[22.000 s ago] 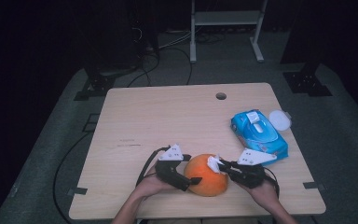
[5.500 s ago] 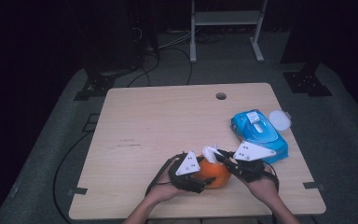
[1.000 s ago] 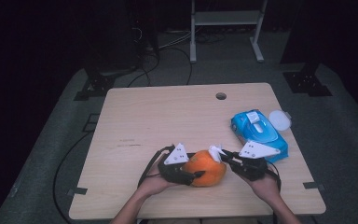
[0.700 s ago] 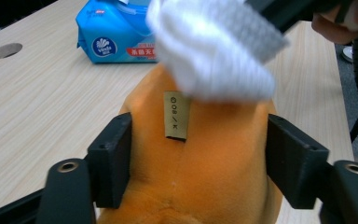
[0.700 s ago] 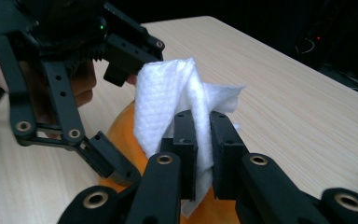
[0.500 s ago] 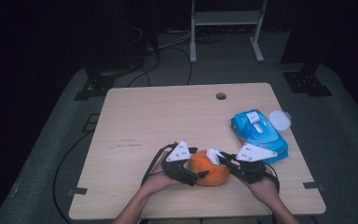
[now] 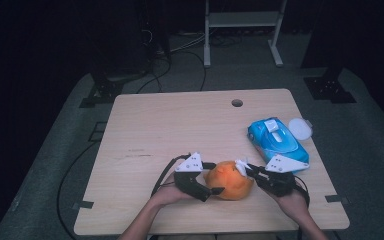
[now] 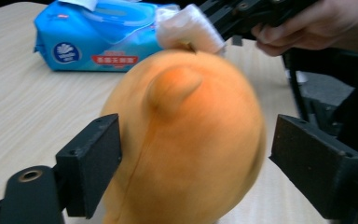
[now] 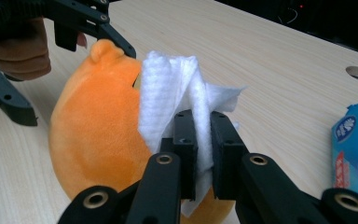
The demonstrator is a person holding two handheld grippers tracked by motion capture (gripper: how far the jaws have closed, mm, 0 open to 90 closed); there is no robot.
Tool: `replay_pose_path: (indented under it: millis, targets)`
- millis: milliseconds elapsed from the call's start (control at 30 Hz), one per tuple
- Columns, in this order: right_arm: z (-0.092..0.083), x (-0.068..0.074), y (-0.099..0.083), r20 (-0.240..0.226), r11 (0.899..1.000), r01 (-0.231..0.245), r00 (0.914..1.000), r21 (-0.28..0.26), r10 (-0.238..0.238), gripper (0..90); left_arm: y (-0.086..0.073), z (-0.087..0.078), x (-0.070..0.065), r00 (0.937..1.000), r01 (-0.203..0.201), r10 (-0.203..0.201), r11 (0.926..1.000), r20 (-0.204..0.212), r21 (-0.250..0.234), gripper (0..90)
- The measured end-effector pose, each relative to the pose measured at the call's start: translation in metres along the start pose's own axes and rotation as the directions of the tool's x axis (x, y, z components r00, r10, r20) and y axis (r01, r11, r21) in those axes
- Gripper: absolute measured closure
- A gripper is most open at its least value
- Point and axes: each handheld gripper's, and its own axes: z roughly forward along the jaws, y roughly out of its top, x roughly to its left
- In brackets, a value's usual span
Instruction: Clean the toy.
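- Left hand-held gripper (image 8: pixel 191 154) jaws, just opened, stand spread around the orange plush toy (image 8: pixel 186 144) without pressing; wiping may shove it toward 9 o'clock.
- Right hand-held gripper (image 9: pixel 200 140) pinches the white wipe (image 9: pixel 172 102); it could snag on plush.

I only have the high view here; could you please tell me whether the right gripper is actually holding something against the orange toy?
Observer: Yes. The right gripper is shut on a bunched white wipe, which rests against the top of the orange plush toy, beside its small bump.
Operator: Thank you. Is the left gripper clamping the toy?
Observer: No. The left gripper has just been opening its jaws. The toy sits between them, with a clear gap at one jaw.
Operator: Anything on the blue pack that I can't make out?
Observer: The blue wipe pack has a red label strip with white print along its side.
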Motion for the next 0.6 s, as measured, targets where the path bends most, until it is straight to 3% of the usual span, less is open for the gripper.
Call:
replay_pose_path:
  millis: [67, 133, 167, 333, 367, 433, 533, 600]
  targets:
    - [-0.001, -0.002, -0.002, 0.002, 1.0, -0.008, 1.0, -0.002, 0.008, 81.6, -0.003, 0.006, 0.004, 1.0, 0.006, -0.006, 0.999, 0.001, 0.043, 9.4]
    - [-0.002, -0.004, -0.004, 0.0, 1.0, -0.02, 0.9998, -0.005, 0.02, 81.6, -0.006, 0.009, 0.006, 0.9999, 0.014, -0.014, 0.9984, 0.005, 0.055, 8.0]
    - [-0.002, -0.005, -0.004, -0.001, 1.0, -0.019, 0.9998, -0.006, 0.019, 81.6, -0.009, 0.011, 0.01, 0.9985, 0.047, -0.048, 0.9976, 0.028, 0.052, 8.7]
    - [-0.003, -0.003, -0.001, -0.003, 1.0, -0.021, 0.9998, -0.02, 0.021, 81.7, -0.01, 0.008, 0.006, 0.9997, 0.021, -0.021, 0.9997, -0.008, 0.015, 31.9]
    - [-0.004, -0.001, 0.002, -0.006, 0.999, -0.015, 0.9999, -0.029, 0.014, 81.8, -0.009, 0.007, 0.005, 0.9996, 0.027, -0.027, 0.9995, -0.006, 0.014, 31.9]
    - [-0.007, 0.006, 0.011, -0.008, 0.998, 0.023, 0.9997, -0.051, -0.023, 81.8, -0.004, 0.008, 0.0, 0.9995, 0.002, -0.001, 0.9989, -0.03, 0.047, 35.0]
    - [-0.008, 0.012, 0.018, -0.023, 0.997, 0.034, 0.9991, -0.072, -0.036, 81.8, -0.001, 0.008, -0.002, 0.9993, -0.006, 0.007, 0.9989, -0.037, 0.046, 36.6]
    - [-0.005, 0.026, 0.026, -0.044, 0.993, 0.082, 0.9954, -0.083, -0.086, 81.8, 0.002, 0.01, -0.004, 0.9987, -0.013, 0.015, 0.9991, -0.049, 0.041, 37.1]
